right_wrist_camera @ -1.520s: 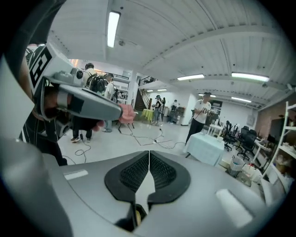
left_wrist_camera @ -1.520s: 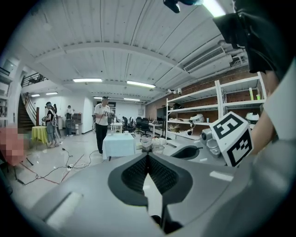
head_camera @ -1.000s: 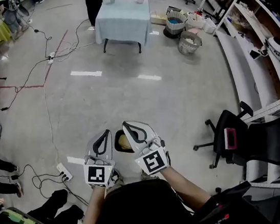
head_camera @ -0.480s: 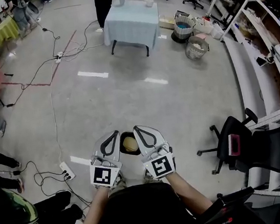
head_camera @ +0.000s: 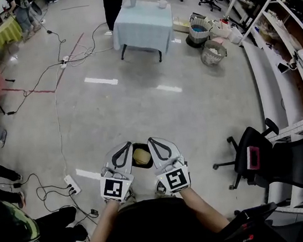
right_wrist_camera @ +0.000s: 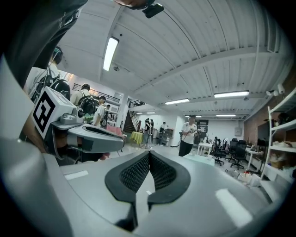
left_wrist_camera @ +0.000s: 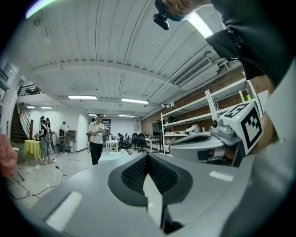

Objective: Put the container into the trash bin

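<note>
Container (head_camera: 141, 156) sits between the left gripper (head_camera: 123, 148) and the right gripper (head_camera: 154, 143), which are side by side, low in the head view, over the floor (head_camera: 138, 108). Table (head_camera: 144, 32) far ahead; a cup (head_camera: 132, 1) on it; a person (head_camera: 112, 0) behind its left end. Bin (head_camera: 213, 52) right of the table, second bin (head_camera: 197, 28) just behind it. Shelving (head_camera: 280, 80) runs down the right side. Office chair (head_camera: 260, 155) right of the grippers, before the shelving. Power strip (head_camera: 71, 185) on the floor to their left.
</note>
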{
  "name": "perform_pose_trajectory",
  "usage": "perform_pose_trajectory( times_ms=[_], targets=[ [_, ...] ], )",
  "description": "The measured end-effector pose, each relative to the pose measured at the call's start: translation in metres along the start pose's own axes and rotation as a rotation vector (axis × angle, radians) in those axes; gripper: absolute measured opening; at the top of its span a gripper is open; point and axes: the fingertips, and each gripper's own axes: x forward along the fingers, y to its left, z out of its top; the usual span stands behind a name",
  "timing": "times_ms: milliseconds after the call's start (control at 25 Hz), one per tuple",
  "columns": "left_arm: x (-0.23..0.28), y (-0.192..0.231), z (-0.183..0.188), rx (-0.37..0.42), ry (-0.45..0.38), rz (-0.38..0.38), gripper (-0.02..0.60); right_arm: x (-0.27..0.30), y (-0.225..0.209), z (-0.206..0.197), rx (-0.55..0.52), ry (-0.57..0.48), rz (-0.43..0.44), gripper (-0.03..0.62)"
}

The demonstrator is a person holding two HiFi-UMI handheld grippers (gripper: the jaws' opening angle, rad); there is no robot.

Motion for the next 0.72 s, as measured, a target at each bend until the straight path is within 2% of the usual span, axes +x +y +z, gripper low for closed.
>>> perform_pose_trajectory(
  times_ms=[160, 520, 720],
  targets=[
    [0.001, -0.001, -0.004, 0.009, -0.006, -0.003, -0.015, 0.000, 0.001, -0.007, -0.032, 0.019, 0.011, 0.006],
    [0.002, 0.001, -0.019, -0.002, 0.031, -0.005, -0.015, 0.003, 0.011, -0.023, 0.020, 0.035, 0.023, 0.008],
    [0.002, 0.000, -0.021, 0.015, 0.011, 0.001, -0.015, 0.000, 0.016, -0.025, 0.045, 0.034, 0.041, 0.008]
  ],
)
